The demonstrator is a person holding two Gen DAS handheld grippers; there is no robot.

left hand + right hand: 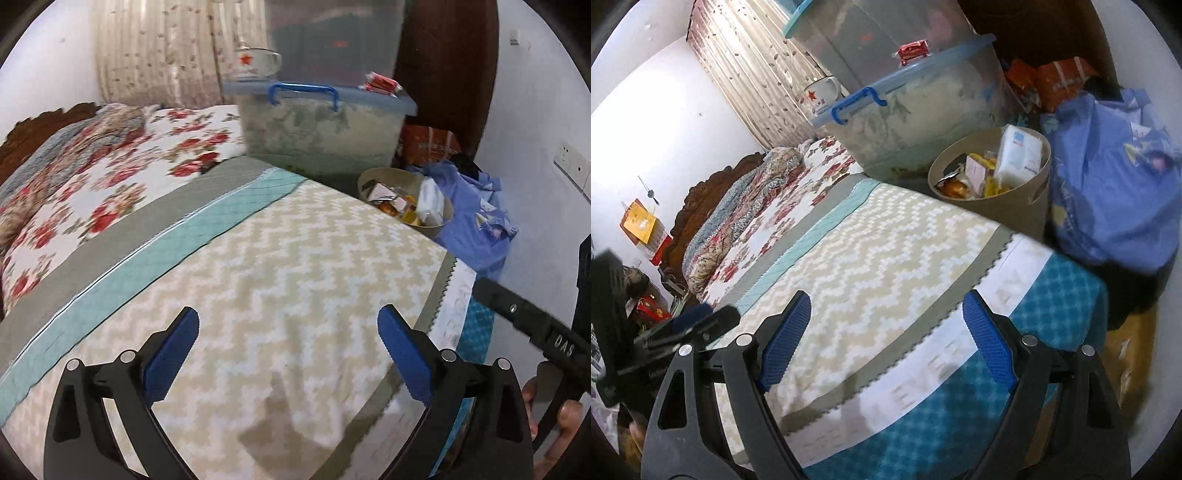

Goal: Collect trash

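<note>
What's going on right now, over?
Both tongs open, empty: left, right. Tan bin holds wrappers, beyond the zigzag blanket. Nothing blocking.

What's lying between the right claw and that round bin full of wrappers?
Nothing loose. In the right wrist view, only the zigzag blanket stretches from the open right claw up to the bin.

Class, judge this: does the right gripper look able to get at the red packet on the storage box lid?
Probably yes: the right gripper is open and empty, and the red packet lies exposed on the storage box lid, beyond the bed.
</note>
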